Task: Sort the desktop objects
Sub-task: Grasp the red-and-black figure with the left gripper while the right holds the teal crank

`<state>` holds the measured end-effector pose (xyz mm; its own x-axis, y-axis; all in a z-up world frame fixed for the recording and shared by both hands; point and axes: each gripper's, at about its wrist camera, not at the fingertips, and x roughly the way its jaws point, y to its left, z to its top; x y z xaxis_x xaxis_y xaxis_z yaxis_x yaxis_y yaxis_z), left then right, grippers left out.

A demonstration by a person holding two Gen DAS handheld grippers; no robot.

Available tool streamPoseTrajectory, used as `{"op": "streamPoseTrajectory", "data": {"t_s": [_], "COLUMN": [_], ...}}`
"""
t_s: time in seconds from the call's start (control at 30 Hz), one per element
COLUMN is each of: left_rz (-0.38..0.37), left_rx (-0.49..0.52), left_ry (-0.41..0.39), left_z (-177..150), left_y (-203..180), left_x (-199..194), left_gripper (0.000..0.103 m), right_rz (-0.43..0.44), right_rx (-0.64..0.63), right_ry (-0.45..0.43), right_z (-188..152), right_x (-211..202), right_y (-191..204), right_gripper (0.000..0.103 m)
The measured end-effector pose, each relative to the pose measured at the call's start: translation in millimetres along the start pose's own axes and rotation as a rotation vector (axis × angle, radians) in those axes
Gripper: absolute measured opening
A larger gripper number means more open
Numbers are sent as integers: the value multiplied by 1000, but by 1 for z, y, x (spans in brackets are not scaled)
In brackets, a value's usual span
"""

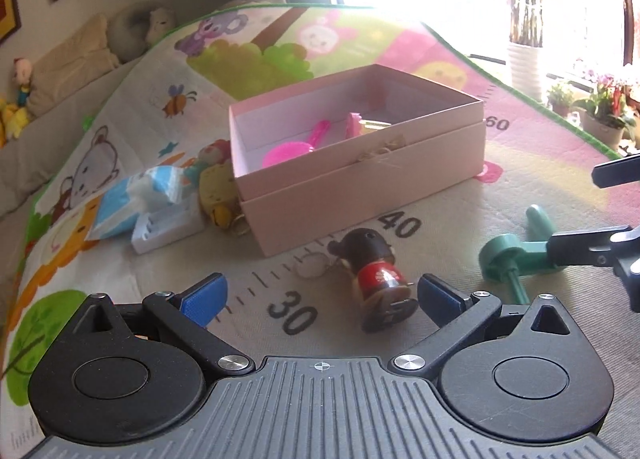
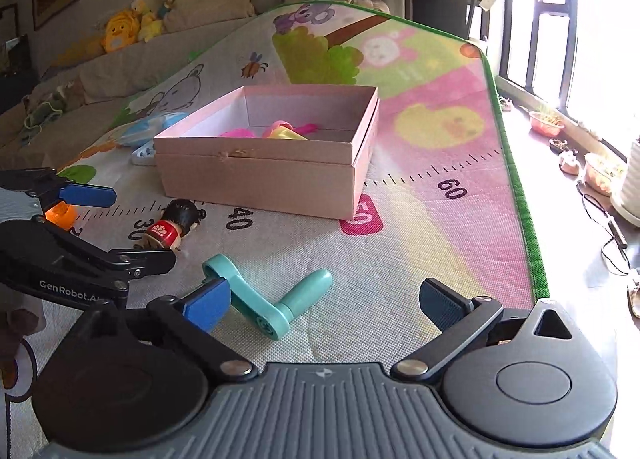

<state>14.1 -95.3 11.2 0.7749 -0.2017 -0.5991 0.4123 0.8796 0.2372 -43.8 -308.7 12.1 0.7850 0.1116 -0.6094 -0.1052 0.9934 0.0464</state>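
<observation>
A cartoon mat (image 2: 440,163) with a printed ruler covers the surface, a sofa with plush toys (image 2: 120,29) behind it. In the middle of the mat stands an open pink box (image 1: 360,163); inside lie a pink spoon (image 1: 296,145) and other pink and yellow plastic pieces (image 2: 284,129). Left of the box, touching or just beside it, sit a blue-and-white packet (image 1: 136,195), a small white tray (image 1: 166,229) and a yellow keychain figure (image 1: 218,189).

In front of the box a doll (image 1: 378,275) with a dark head and a red body lies on its side by the ruler marks, a keyring (image 1: 312,265) at its head. The left claw (image 1: 320,295) stands apart, the doll between its blue pads (image 1: 204,299) near the right one, not gripped.

Right of the doll a teal crank (image 2: 268,299) lies flat on the mat. The right claw (image 2: 320,303) is wide apart, the crank lying between its fingers by the left pad, not clamped.
</observation>
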Motion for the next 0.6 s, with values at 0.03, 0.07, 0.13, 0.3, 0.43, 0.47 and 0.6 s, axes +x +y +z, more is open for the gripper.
{"op": "streamPoseTrajectory", "data": {"t_s": [0.03, 0.07, 0.13, 0.3, 0.43, 0.47, 0.6], "left_rz": [34, 67, 152, 206, -68, -85, -1], "left_rx": [8, 13, 13, -114, -239, -242, -243], "left_ry": [-1, 0, 5, 29, 58, 65, 67], "left_z": [-2, -4, -7, -7, -3, -1, 6], "left_y": [5, 12, 25, 57, 48, 40, 22], "left_x": [0, -1, -2, -8, -9, -5, 15], "left_gripper": [103, 103, 103, 103, 103, 103, 103], "right_rz": [0, 2, 11, 10, 12, 11, 17], "right_rx": [9, 15, 25, 50, 77, 73, 61], "right_ry": [3, 5, 11, 33, 28, 27, 22], "right_z": [-1, -1, -3, -8, -9, -10, -12], "right_x": [1, 2, 6, 15, 13, 13, 12], "right_y": [0, 0, 1, 3, -1, -1, 2], "right_gripper": [103, 103, 103, 103, 103, 103, 103]}}
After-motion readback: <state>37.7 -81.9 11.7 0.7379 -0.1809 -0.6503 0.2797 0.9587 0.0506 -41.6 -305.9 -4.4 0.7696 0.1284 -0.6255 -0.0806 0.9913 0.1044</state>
